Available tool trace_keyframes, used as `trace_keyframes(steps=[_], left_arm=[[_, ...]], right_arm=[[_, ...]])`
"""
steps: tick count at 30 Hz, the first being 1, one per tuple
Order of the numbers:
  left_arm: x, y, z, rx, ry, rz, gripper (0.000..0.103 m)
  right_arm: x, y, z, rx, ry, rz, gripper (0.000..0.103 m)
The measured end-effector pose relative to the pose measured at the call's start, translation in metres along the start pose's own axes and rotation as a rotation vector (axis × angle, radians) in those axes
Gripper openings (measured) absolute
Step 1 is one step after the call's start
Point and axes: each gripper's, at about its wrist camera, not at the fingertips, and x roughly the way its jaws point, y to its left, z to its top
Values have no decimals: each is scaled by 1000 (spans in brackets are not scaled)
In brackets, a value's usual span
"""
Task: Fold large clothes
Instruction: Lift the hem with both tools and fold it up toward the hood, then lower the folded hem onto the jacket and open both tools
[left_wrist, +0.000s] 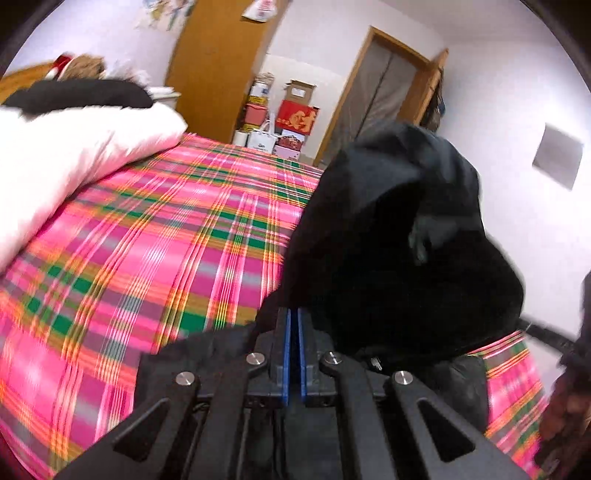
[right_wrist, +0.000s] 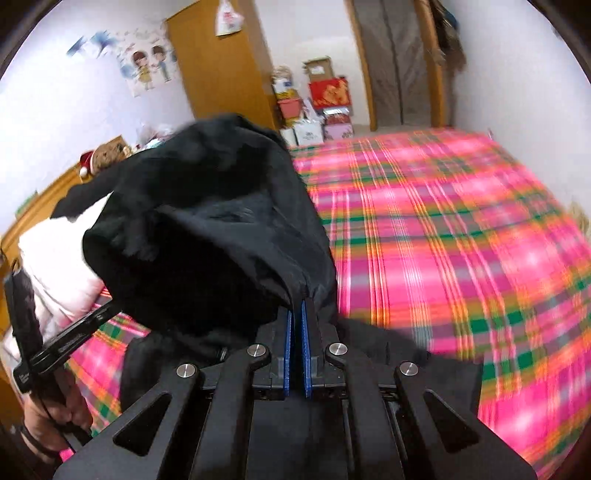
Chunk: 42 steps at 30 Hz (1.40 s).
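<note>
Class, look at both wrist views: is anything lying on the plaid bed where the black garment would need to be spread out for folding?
Mostly no. The black garment is pinched in both hand-held grippers, left and right. The plaid bed ahead is bare; only a white duvet is piled at its head end.

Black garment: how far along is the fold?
Done: both grips are made. The left gripper and the right gripper are each shut on the black garment. In hand: it hangs bunched above the plaid bedspread. Left: spreading it flat and every fold.
</note>
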Motion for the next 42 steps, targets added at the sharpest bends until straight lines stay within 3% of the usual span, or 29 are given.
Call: trace_keyframes(steps=[10, 17, 19, 22, 23, 24, 25, 28, 31, 32, 33, 35, 38, 42], left_arm=[[-50, 47, -80, -173, 86, 66, 4], [-70, 32, -85, -183, 38, 58, 5], [-63, 22, -81, -137, 41, 35, 7], [-48, 6, -75, -96, 53, -16, 8], [-43, 2, -74, -89, 61, -37, 8], [-39, -2, -74, -79, 68, -54, 8], [-35, -6, -76, -65, 77, -67, 8], [-22, -12, -87, -22, 146, -92, 8], [-10, -10, -97, -35, 221, -96, 8], [-7, -8, -99, -47, 237, -97, 8], [-6, -6, -100, -58, 253, -94, 8], [-4, -1, -99, -70, 264, -80, 8], [-11, 0, -93, -62, 219, -66, 8], [-15, -1, -91, -63, 196, -87, 8]], right_arm=[[17, -37, -98, 92, 182, -56, 2], [6, -70, -128, 201, 244, -35, 2], [-8, -67, -128, 220, 217, -14, 8], [-23, -47, -117, 227, 171, 74, 31], [-25, -39, -112, 222, 157, 106, 46], [-25, -32, -108, 217, 148, 129, 55], [-25, -22, -103, 211, 139, 165, 55], [-8, 0, -97, 217, 162, 228, 55], [22, 11, -106, 225, 241, 220, 55], [29, 13, -111, 230, 251, 216, 40], [38, 13, -120, 232, 272, 193, 11], [47, 9, -135, 247, 290, 174, 8], [52, 7, -150, 237, 299, 150, 6], [54, 10, -161, 223, 301, 137, 5]])
